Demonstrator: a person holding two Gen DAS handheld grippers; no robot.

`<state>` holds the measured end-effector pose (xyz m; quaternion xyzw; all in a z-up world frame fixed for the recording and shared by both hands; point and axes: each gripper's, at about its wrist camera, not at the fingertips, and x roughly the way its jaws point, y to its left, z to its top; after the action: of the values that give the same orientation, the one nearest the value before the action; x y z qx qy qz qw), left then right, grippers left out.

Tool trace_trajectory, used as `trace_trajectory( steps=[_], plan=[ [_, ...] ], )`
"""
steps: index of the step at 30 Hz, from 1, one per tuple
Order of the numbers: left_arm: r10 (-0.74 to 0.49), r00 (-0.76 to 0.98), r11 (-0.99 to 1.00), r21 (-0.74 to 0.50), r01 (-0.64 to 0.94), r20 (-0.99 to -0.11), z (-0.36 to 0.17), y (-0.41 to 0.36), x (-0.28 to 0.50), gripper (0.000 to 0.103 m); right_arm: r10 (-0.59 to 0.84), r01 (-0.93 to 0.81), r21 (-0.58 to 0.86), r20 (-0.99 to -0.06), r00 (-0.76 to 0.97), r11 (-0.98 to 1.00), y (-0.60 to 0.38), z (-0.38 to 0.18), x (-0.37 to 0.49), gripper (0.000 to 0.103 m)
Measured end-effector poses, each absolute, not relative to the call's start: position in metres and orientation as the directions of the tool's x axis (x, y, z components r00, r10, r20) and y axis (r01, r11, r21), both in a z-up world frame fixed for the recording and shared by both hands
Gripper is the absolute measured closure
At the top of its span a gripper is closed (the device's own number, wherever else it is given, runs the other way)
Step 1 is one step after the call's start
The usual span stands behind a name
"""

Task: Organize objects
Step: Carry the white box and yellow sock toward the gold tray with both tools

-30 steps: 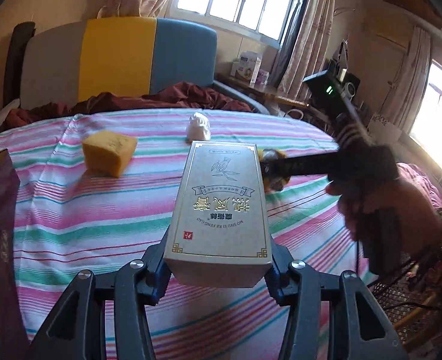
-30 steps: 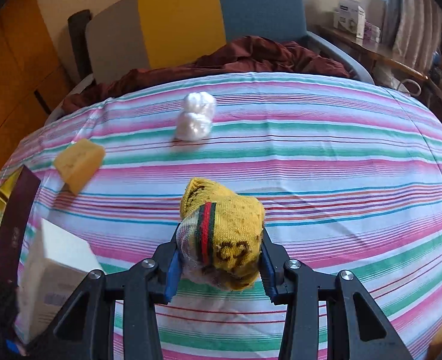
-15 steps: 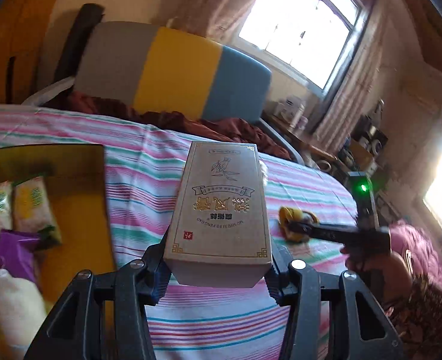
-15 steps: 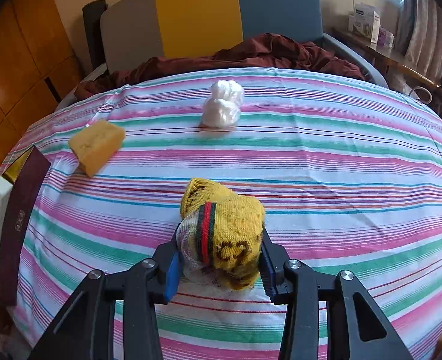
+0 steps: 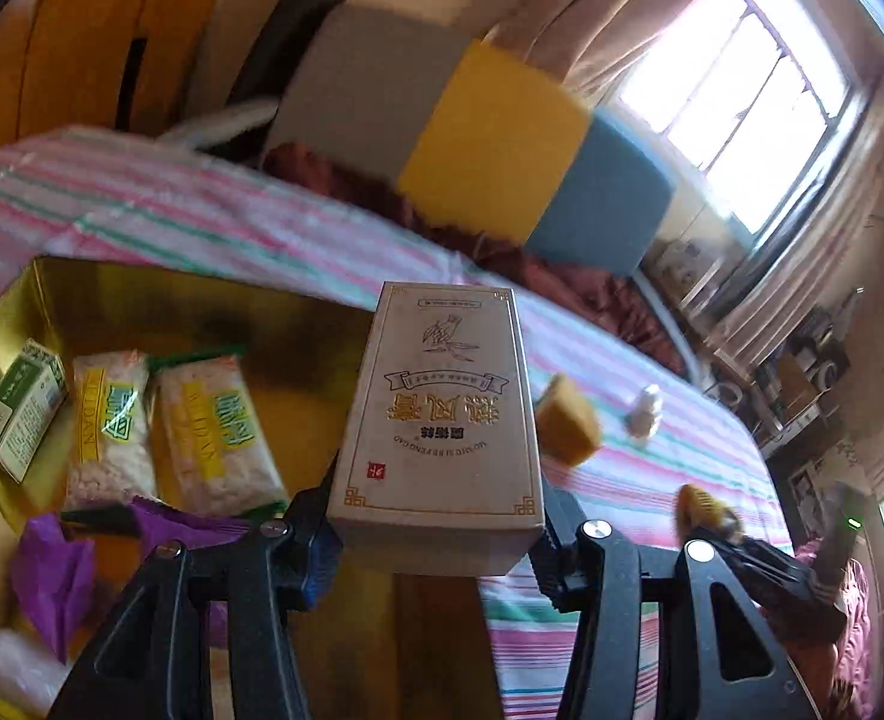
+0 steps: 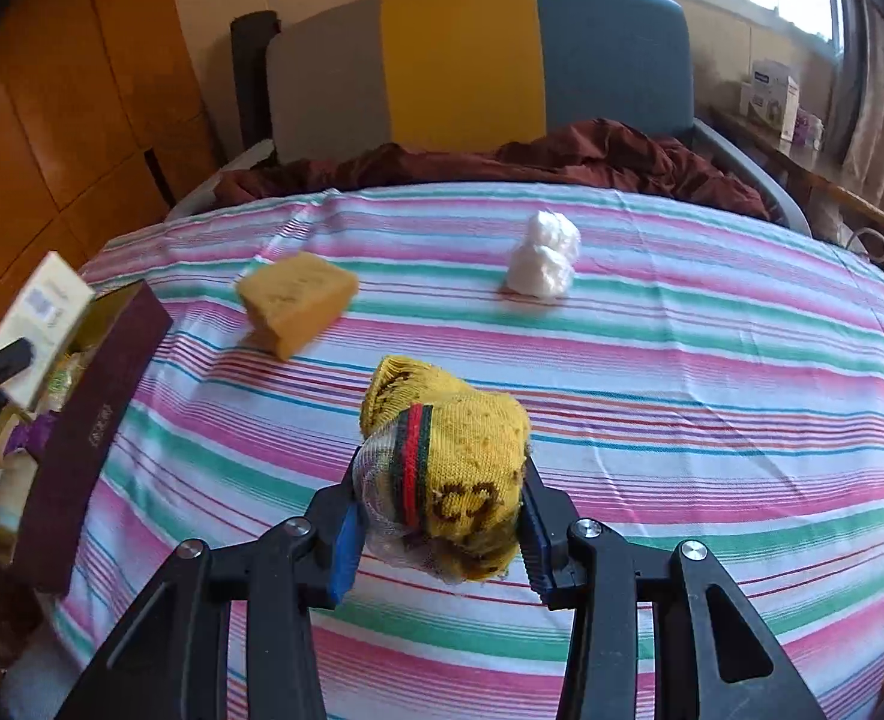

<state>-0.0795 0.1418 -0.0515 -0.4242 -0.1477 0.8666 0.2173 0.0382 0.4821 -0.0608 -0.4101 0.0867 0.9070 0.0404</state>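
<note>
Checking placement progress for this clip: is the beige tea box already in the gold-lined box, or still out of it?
Out: the beige tea box is clamped in the left gripper, raised above the gold-lined box, not resting inside.

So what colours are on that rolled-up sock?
The sock is mostly yellow, with a green-and-red stripe and brown marks. The right wrist view shows it best.

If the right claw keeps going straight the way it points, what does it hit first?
Probably nothing soon: ahead of the right claw and its yellow sock bundle lies bare striped cloth; the white wad sits farther, slightly right. Depth unclear.
</note>
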Motion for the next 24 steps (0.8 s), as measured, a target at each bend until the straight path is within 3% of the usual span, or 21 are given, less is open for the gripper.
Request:
trace_trajectory(
  steps=[6,13,18,24],
  plan=[
    [0.476,-0.455,-0.872,-0.469,-0.138,-0.752,-0.077,0.131,-0.108,0.052,-0.061,-0.09,0.169,-0.721,-0.69,-0.981,0.453,-0.045,0.046,0.059],
    [0.467,-0.433,-0.868,-0.493,-0.059,-0.771,-0.091,0.127,-0.125,0.052,-0.134,-0.024,0.219,-0.677,-0.724,-0.975,0.418,-0.026,0.051,0.059],
    [0.426,-0.405,-0.896,-0.438,-0.068,-0.809,-0.091,0.138,-0.13,0.041,-0.165,0.011,0.228,-0.668,-0.726,-0.974,0.394,-0.024,0.053,0.059],
    [0.455,-0.492,-0.879,-0.462,-0.116,-0.742,-0.072,0.119,-0.109,0.04,-0.227,0.046,0.276,-0.67,-0.707,-0.96,0.369,-0.027,0.054,0.058]
  ],
)
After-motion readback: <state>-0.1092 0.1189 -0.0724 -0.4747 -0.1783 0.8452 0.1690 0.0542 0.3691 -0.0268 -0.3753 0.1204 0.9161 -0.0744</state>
